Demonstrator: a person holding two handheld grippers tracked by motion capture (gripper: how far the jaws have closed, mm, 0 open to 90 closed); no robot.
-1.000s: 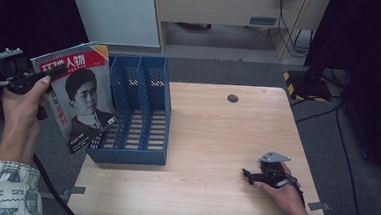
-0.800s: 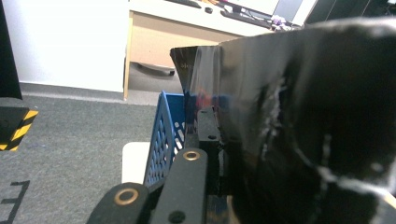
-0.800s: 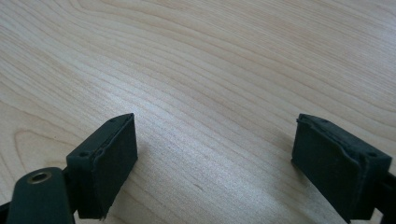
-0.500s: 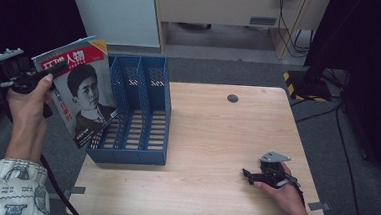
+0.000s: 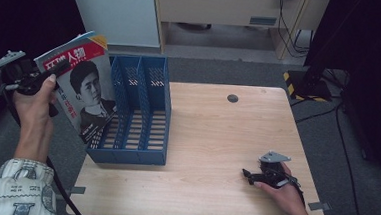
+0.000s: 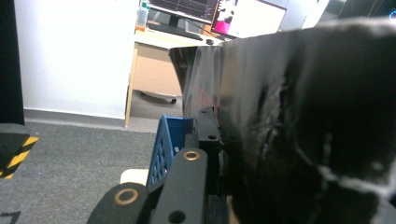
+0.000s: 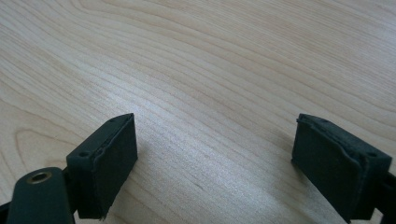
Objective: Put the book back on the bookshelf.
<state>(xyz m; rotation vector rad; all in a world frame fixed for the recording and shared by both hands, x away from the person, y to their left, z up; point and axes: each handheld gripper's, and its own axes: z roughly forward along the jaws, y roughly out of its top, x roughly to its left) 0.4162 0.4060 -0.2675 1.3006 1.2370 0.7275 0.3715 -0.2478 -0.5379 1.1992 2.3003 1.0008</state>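
1 magazine [image 5: 82,88], red-white Chinese title, clenched in left gripper [image 5: 32,80] jaws beside blue file rack [image 5: 135,116]; right gripper [image 5: 248,174] jaws released.

Light wooden table [image 5: 206,138], blue file rack [image 5: 135,119], small dark disc [image 5: 232,98]

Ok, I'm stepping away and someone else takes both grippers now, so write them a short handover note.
Left gripper: jaws shut on the magazine, held tilted in the air at the table's left edge, beside the blue file rack.
Right gripper: open, holding nothing, resting low on the wooden table near its front right corner.
Done: the magazine is picked up and brought to the rack.
Left: it is not yet in a slot; the slots appear to hold nothing. Probably lower it into one, then release.
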